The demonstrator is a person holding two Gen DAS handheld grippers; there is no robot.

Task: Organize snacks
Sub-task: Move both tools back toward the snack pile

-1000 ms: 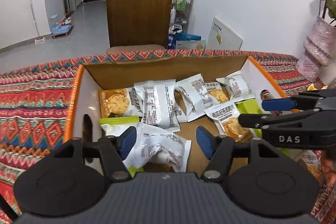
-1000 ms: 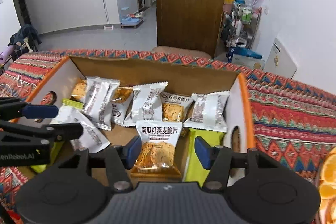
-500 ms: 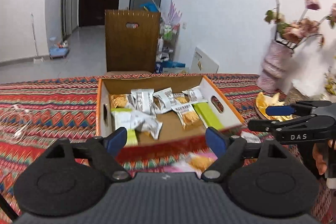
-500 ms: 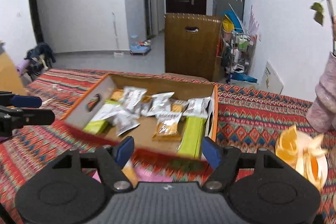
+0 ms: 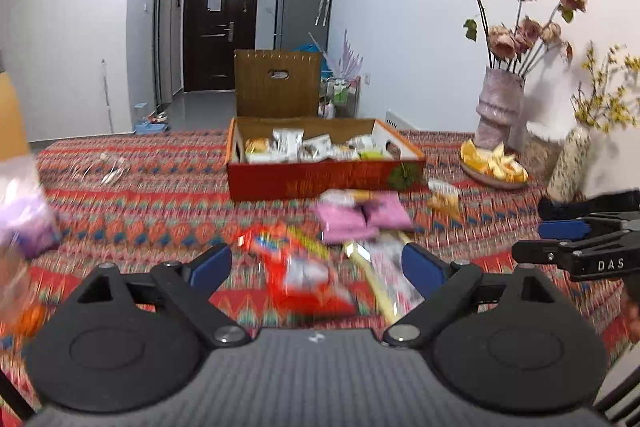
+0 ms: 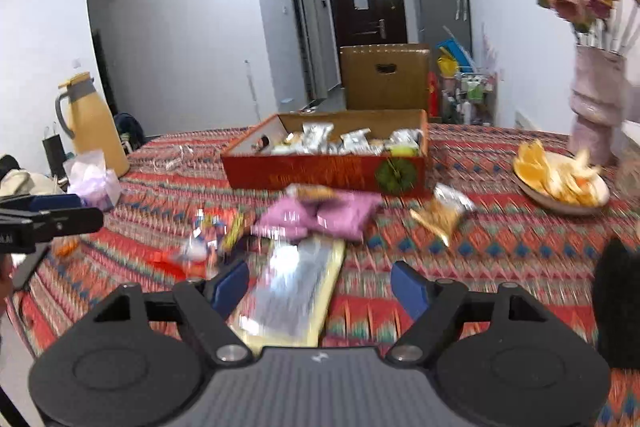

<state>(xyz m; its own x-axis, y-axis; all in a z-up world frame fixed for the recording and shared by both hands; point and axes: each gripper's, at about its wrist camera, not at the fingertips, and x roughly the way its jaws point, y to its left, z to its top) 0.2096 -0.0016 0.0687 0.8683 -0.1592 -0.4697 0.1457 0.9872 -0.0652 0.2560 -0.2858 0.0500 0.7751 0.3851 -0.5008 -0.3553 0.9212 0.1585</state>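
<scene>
A red cardboard box (image 5: 324,179) (image 6: 320,173) holding several white snack packets stands far back on the patterned tablecloth. Loose snacks lie in front of it: a red packet (image 5: 304,275) (image 6: 208,231), pink packets (image 5: 360,217) (image 6: 320,213), a silver-and-yellow packet (image 6: 292,291) (image 5: 384,267) and a small clear packet (image 6: 440,213) (image 5: 442,197). My left gripper (image 5: 318,265) hovers over the red packet, jaws opening, nothing pressed between them. My right gripper (image 6: 320,287) hovers over the silver-and-yellow packet, jaws opening too, pads not touching it. Both views are blurred.
A plate of orange slices (image 6: 560,179) (image 5: 494,165) and a pink vase of dried flowers (image 5: 500,107) (image 6: 596,107) stand at the right. A yellow thermos jug (image 6: 94,123) and a tissue bag (image 6: 94,179) stand at the left. A wooden chair back (image 5: 278,83) rises behind the box.
Both grippers pulled back from inside the box to the near side of the table and opened wider. The packets they hovered over stay in the box; loose snacks came into view.
</scene>
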